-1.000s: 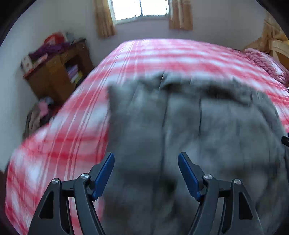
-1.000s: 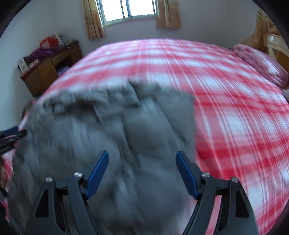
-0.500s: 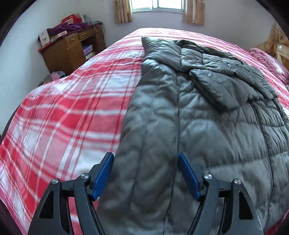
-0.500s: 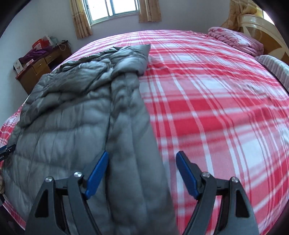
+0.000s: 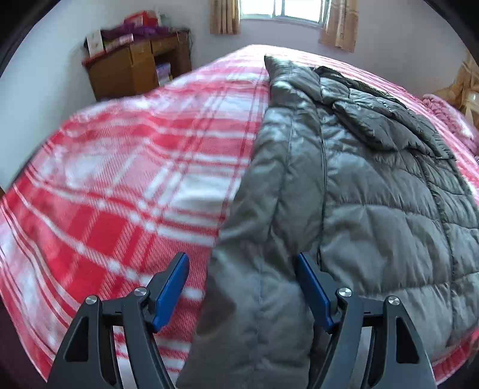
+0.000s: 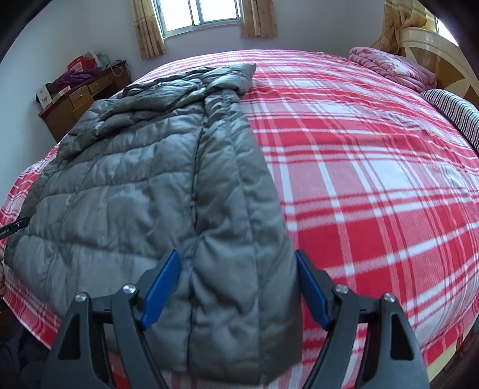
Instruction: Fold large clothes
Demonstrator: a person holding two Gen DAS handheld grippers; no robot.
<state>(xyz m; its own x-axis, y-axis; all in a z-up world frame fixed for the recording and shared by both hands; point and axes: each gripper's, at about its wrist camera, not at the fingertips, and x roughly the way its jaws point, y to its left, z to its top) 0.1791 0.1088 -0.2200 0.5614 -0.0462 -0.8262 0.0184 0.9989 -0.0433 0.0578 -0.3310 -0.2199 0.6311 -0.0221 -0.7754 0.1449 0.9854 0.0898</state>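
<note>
A grey quilted puffer jacket [image 5: 374, 191] lies flat and lengthwise on the red and white plaid bed [image 5: 113, 185], collar at the far end, one sleeve folded across its upper part. My left gripper [image 5: 241, 260] hangs open over the jacket's near left edge, with bedcover showing between the left pad and the cloth. My right gripper [image 6: 236, 257] stands open over the near right edge of the jacket [image 6: 134, 185], whose hem rests on the bed [image 6: 374, 179] just below the fingers. The left gripper's tip [image 6: 13, 229] shows at the far left of the right wrist view.
A wooden desk [image 5: 134, 71] piled with clutter stands by the far left wall, under a curtained window [image 6: 203, 15]. A folded pink quilt [image 6: 392, 65], a striped pillow [image 6: 455, 110] and the headboard [image 6: 431, 39] are at the right. The bed's near edge is just below the grippers.
Both grippers have drawn back toward the bed's near edge. The jacket, a close blur a second ago, now lies sharp and stretched out. The jaws have kept the same width.
</note>
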